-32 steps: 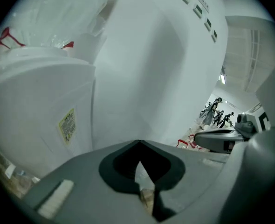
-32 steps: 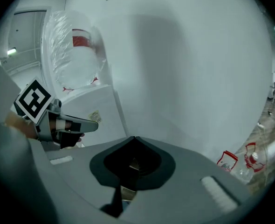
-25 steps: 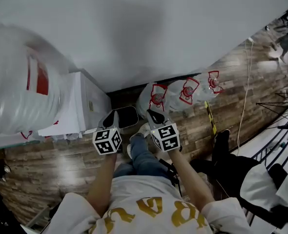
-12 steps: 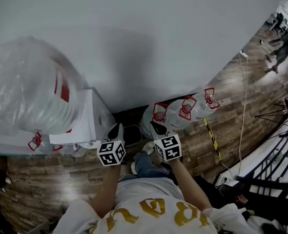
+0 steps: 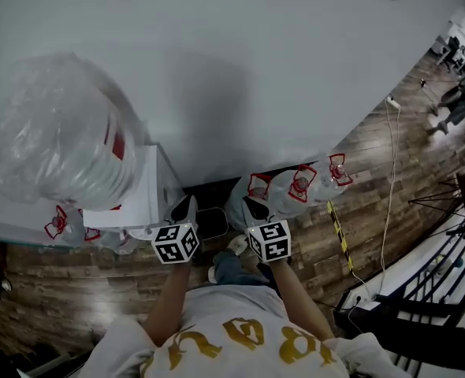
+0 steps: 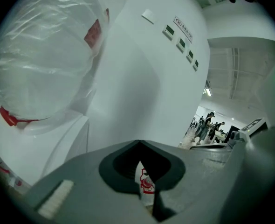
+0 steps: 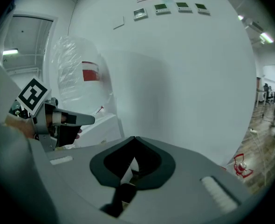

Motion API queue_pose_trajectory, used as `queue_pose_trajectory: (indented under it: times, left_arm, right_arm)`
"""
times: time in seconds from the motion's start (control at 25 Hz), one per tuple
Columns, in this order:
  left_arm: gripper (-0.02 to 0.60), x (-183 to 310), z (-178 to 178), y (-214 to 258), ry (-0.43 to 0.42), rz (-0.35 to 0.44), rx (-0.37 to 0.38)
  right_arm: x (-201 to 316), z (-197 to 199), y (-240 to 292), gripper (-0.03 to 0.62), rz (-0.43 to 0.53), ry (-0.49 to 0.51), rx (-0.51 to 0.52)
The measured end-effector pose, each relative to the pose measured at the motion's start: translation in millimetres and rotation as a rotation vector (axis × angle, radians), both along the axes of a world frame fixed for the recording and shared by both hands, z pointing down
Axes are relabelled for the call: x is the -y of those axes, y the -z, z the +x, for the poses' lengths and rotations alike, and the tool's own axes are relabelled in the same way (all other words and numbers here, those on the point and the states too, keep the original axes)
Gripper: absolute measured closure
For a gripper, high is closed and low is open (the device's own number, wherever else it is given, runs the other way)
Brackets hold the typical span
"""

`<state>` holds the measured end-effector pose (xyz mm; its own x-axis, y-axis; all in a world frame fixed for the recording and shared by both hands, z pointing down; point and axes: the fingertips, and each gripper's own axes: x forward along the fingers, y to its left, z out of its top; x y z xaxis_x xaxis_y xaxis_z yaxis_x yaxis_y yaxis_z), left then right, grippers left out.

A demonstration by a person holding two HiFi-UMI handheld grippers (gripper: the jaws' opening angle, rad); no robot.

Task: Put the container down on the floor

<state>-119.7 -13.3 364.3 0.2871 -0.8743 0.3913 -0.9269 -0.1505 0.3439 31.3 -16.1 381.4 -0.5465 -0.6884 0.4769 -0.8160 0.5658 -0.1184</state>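
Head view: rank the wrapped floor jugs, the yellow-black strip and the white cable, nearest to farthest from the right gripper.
1. Wrapped floor jugs, just ahead of the right gripper.
2. Yellow-black strip, on the floor to its right.
3. White cable, farther right.

Glossy wood-plank floor (image 5: 75, 282); crinkly clear plastic wraps the container (image 5: 59, 148)

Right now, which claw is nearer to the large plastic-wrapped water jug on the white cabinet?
Left. The left claw is just right of the white cabinet under the large plastic-wrapped water jug; the right claw is farther right, beyond it.
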Motion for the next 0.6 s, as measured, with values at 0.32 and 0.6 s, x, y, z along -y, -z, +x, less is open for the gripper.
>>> queue_pose_trajectory:
  times: [0.32,0.6]
  left_arm:
    - [0.581,0.0,-7.4,2.8,0.018,0.006,-0.001]
    - [0.581,-3.1,-4.3,1.7,0.027,0.002,0.000]
  right_arm:
    - [1.4,-1.5,2.5,0.566,0.005,-0.008,0.008]
    - [-2.6,1.1,-0.8,0.566,-0.009,-0.002,0.010]
